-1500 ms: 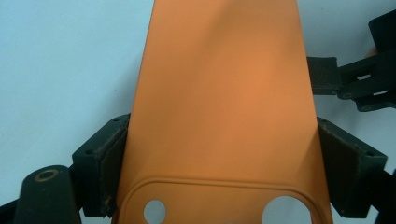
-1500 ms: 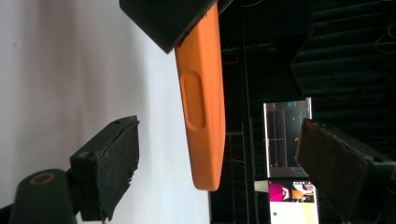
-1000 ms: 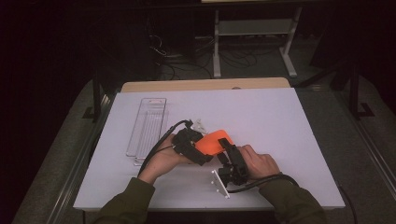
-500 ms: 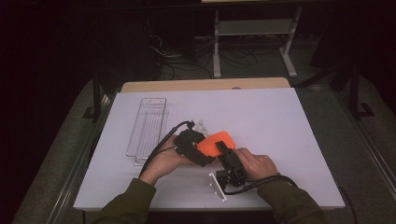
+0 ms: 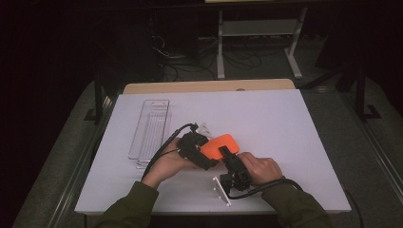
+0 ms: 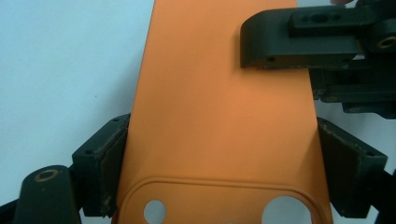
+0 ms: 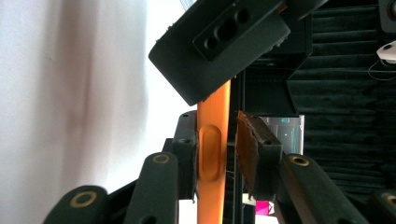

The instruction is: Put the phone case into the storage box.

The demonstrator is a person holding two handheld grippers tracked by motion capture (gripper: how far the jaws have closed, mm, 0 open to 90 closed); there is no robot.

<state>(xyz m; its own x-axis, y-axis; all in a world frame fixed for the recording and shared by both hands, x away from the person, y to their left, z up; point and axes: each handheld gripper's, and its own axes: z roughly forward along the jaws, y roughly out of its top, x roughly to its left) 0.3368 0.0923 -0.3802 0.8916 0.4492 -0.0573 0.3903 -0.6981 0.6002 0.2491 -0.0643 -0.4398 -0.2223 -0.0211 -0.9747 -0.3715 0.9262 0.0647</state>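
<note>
Item: orange phone case (image 5: 219, 145). We are clamping its sides in the left gripper (image 6: 219, 154); the right gripper (image 7: 218, 154), just closing, is nearing its edge at 3 o'clock, one pad short.

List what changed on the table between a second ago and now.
The right claw has just been closing on the edge of the orange phone case; one pad touches it, the other stands just off. The case tipped slightly flatter. The left claw keeps it clamped across its width. The clear tray and both hands stayed put.
</note>
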